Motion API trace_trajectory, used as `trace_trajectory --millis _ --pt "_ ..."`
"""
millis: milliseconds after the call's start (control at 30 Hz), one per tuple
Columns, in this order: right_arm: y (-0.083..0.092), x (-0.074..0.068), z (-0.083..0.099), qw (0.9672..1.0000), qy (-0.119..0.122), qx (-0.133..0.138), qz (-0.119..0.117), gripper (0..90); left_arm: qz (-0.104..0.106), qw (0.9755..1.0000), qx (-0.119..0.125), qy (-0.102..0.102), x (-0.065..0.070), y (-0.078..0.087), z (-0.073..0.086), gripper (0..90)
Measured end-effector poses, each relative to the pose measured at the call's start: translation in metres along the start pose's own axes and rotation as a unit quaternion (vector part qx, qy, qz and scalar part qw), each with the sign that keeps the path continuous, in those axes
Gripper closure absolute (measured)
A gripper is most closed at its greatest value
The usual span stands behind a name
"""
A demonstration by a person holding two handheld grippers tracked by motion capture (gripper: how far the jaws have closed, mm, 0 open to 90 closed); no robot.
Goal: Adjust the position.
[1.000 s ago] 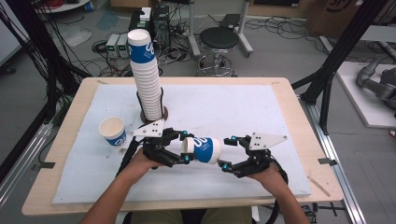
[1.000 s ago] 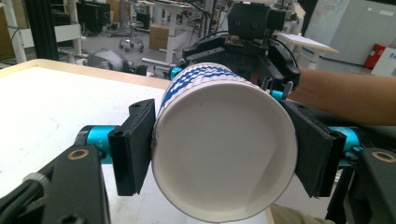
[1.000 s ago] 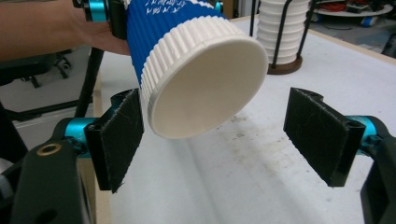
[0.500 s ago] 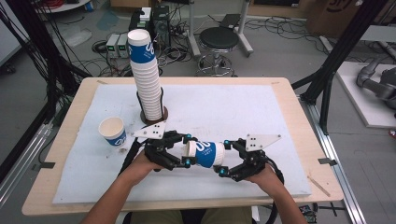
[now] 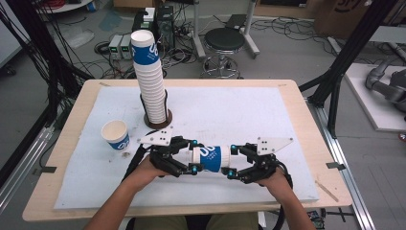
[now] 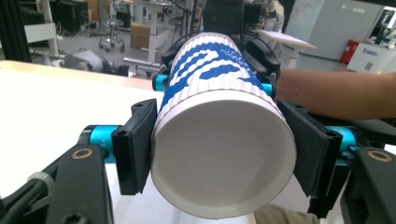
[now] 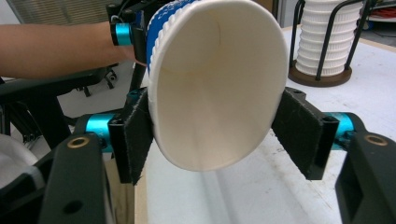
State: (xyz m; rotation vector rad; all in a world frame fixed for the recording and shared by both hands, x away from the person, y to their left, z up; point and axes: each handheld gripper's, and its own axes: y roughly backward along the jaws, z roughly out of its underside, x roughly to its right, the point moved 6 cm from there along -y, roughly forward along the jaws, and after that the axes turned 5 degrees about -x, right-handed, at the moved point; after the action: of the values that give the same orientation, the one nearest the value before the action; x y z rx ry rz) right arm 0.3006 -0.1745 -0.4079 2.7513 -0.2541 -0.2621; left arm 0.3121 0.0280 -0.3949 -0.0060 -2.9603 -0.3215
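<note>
Left gripper (image 5: 192, 157) gripping cup (image 5: 209, 158), white mat (image 5: 249, 115), cluttered lab floor (image 5: 287, 52)

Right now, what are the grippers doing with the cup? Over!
Left gripper shut on cup, bottom end. Right gripper jaws just closed on its open end, rim squashed oval. Cup lying sideways above table. Nothing in the way.

Left tool (image 6: 219, 154) has its black pads clamped on the base end of a blue-and-white ribbed paper cup (image 6: 219, 140), bottom facing the camera. Other tool (image 6: 224, 23) has the far end, forearm (image 6: 336, 93) stretching off right over the white worktop (image 6: 56, 102)
</note>
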Motion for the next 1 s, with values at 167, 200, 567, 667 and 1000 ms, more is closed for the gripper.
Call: trace_trajectory --millis 167,200,567,667,1000 --pt "0.000 0.000 0.000 1.0000 -0.001 -0.007 -0.002 33.4 -0.013 0.9998 -0.017 0.004 0.002 -0.001 0.000 31.3" --pt "0.001 0.000 0.000 1.0000 -0.002 -0.008 -0.002 33.4 -0.019 0.9996 -0.021 0.005 0.002 -0.002 0.000 30.5" --pt "0.007 -0.001 -0.006 0.9994 0.019 -0.027 0.011 33.5 -0.052 0.9964 -0.064 0.017 0.006 0.001 -0.003 17.2" --pt "0.010 0.000 -0.009 0.9988 0.019 -0.040 0.019 33.4 -0.057 0.9955 -0.074 0.014 0.006 0.006 -0.006 17.2" --pt "0.010 0.004 -0.016 0.9909 0.050 -0.120 0.037 33.4 -0.065 0.9918 -0.111 0.003 0.006 0.009 -0.014 17.2"
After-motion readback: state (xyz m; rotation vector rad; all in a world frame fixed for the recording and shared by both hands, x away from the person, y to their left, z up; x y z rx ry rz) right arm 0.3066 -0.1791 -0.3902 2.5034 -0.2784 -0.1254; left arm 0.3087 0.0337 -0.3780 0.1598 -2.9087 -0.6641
